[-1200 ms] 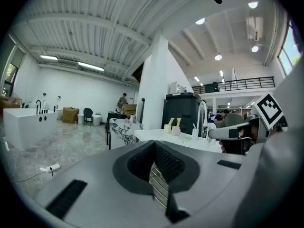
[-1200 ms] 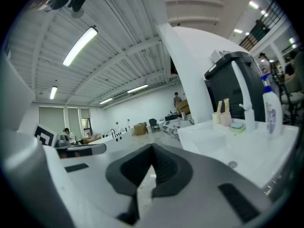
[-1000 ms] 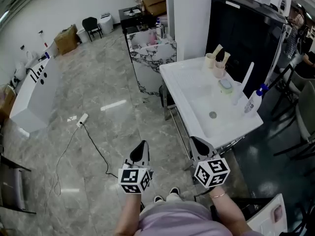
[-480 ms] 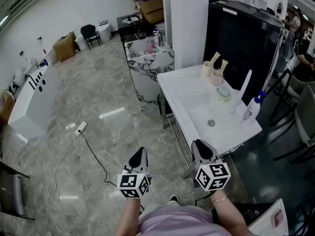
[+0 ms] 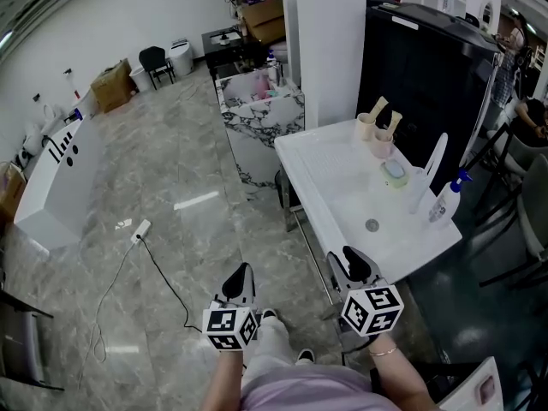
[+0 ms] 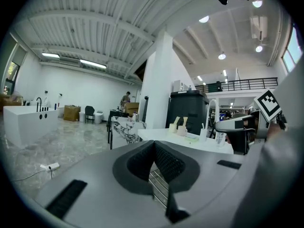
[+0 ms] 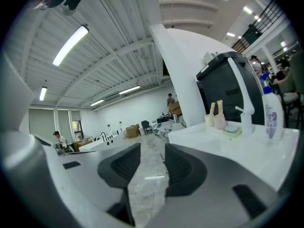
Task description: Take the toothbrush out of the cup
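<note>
Two cups stand at the far end of the white sink counter [image 5: 342, 187]: a cream cup [image 5: 366, 128] and a pink cup [image 5: 383, 145], each with a toothbrush [image 5: 378, 107] upright in it. The same cups show small in the left gripper view, cream cup [image 6: 173, 126], and in the right gripper view, pink cup [image 7: 219, 122]. My left gripper [image 5: 241, 278] is shut and empty, well short of the counter. My right gripper [image 5: 352, 264] hangs at the counter's near corner; its jaws are opening with nothing between them, right gripper [image 7: 153, 152].
On the counter are a white faucet [image 5: 434, 166], a pump bottle [image 5: 446, 200] and a green soap dish [image 5: 395, 173]. A black cabinet [image 5: 428, 67] stands behind. A cable with a plug [image 5: 141, 228] lies on the marble floor, and a marble stand [image 5: 261, 114] is farther back.
The right gripper's jaws have parted from shut to open. Both grippers have drifted a little toward the counter, and a leg now shows under them.
</note>
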The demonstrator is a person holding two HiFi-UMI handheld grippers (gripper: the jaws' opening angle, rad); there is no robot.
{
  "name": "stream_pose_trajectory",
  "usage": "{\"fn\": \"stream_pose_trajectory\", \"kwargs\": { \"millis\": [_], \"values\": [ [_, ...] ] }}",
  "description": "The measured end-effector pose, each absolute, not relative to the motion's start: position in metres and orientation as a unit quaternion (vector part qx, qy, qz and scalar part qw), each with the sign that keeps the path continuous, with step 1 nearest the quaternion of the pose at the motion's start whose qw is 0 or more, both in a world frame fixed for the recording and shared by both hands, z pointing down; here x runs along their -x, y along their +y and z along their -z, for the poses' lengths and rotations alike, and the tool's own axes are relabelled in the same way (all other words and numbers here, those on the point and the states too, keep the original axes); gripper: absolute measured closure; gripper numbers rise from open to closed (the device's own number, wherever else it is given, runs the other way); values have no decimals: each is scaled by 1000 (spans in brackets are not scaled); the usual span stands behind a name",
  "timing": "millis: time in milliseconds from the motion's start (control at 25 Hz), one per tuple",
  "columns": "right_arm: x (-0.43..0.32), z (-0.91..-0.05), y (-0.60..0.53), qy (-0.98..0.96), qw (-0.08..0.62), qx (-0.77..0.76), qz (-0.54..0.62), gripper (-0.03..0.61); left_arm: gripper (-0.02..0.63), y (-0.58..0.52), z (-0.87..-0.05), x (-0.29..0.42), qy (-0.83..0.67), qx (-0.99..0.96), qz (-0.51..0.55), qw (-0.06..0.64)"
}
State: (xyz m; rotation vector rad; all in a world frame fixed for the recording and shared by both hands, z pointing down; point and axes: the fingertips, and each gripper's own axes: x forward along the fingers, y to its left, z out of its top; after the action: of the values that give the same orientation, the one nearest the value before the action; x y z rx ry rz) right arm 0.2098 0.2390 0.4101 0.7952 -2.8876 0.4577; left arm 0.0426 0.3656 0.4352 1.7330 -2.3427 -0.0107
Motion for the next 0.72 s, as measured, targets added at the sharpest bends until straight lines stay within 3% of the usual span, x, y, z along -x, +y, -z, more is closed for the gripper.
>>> {"fn": "stream_pose_trajectory", "kwargs": {
  "millis": [720],
  "values": [
    [-69, -401, 63, -896, 44, -411, -164, 390, 614, 147, -443, 130, -708, -696, -10, 116]
  ]
}}
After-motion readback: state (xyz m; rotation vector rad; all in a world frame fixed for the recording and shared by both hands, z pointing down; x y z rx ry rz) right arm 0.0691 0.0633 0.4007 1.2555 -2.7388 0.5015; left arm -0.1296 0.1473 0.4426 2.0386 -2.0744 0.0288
